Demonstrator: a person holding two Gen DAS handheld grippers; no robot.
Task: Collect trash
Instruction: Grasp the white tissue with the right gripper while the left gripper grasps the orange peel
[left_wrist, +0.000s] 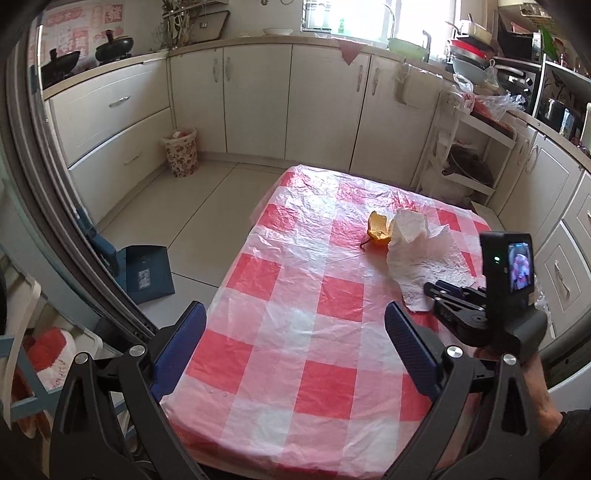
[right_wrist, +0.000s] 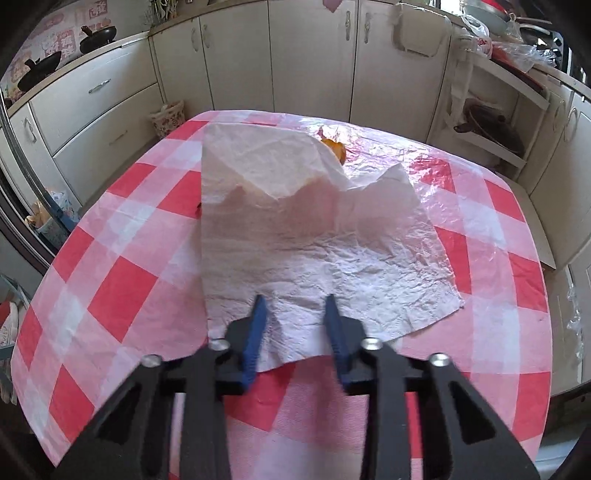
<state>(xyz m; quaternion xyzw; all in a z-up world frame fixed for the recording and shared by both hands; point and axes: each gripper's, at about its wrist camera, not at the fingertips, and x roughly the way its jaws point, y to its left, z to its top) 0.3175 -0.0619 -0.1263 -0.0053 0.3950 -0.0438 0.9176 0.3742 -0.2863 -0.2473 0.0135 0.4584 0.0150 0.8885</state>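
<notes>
A crumpled white paper towel (right_wrist: 314, 229) lies on the red-and-white checked table (right_wrist: 122, 288). An orange fruit peel (right_wrist: 336, 149) sits just behind it, mostly hidden in the right wrist view. Both show in the left wrist view: the towel (left_wrist: 421, 254) and the peel (left_wrist: 378, 229) at the table's far right. My right gripper (right_wrist: 295, 302) is partly open, its blue fingers straddling the towel's near edge without pinching it; it also shows in the left wrist view (left_wrist: 443, 291). My left gripper (left_wrist: 295, 314) is wide open and empty above the table's near part.
A floral waste bin (left_wrist: 180, 151) stands on the floor by the far cabinets. A blue dustpan (left_wrist: 146, 273) lies on the floor left of the table. Cabinets and cluttered counters ring the room.
</notes>
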